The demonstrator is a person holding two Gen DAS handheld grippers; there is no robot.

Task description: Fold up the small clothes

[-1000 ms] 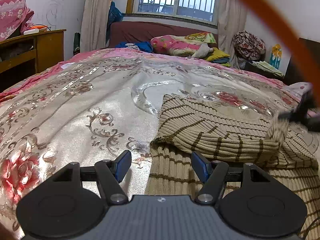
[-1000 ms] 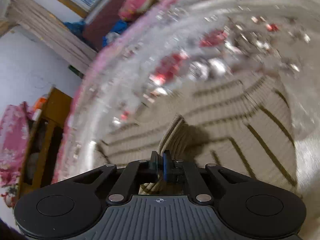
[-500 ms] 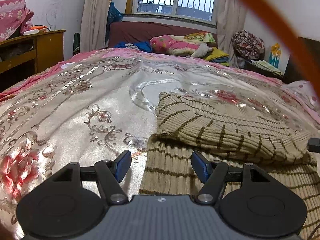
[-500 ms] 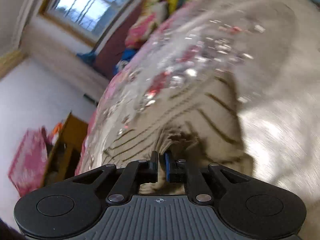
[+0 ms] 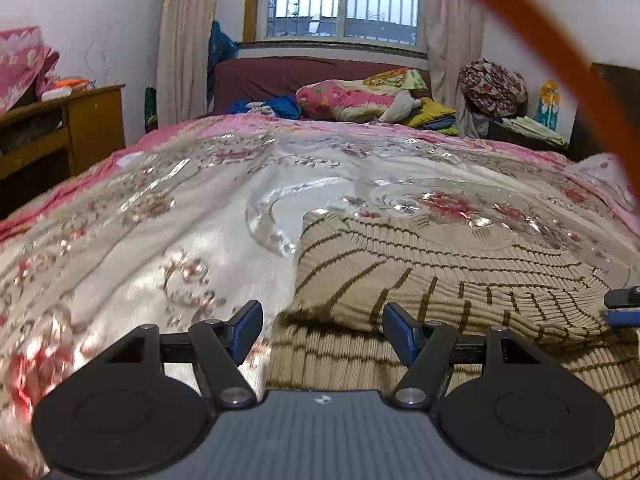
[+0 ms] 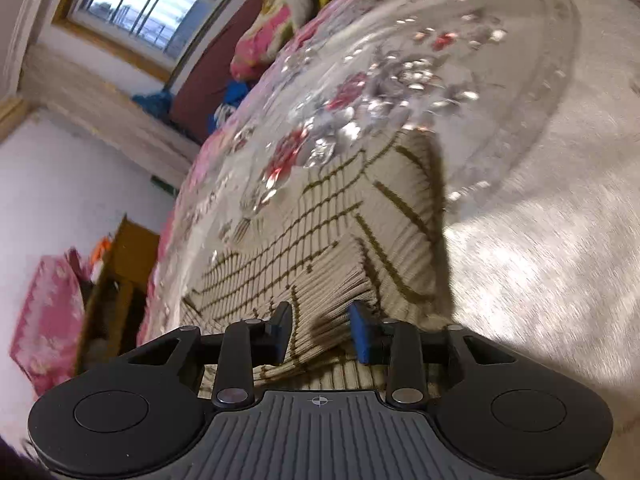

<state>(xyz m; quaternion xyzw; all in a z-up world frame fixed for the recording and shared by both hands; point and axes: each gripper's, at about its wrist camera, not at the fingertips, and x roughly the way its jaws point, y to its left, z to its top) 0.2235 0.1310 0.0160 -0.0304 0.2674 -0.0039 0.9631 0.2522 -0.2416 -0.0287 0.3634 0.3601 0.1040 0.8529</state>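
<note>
A beige knit sweater with brown stripes lies on the shiny floral bedspread, one part folded over the rest. My left gripper is open and empty, low over the sweater's near left edge. My right gripper is open just above the folded sweater, with the ribbed cuff lying loose between its fingers. Its fingertips also show at the right edge of the left wrist view.
A wooden desk stands left of the bed. Pillows and bundled bedding pile at the bed's far end under the window. An orange cable crosses the upper right of the left wrist view.
My right gripper carried the sweater's cuff across, lowered it onto the sweater and opened, letting it go. The fold now lies flat. My left gripper stayed open and barely moved.
</note>
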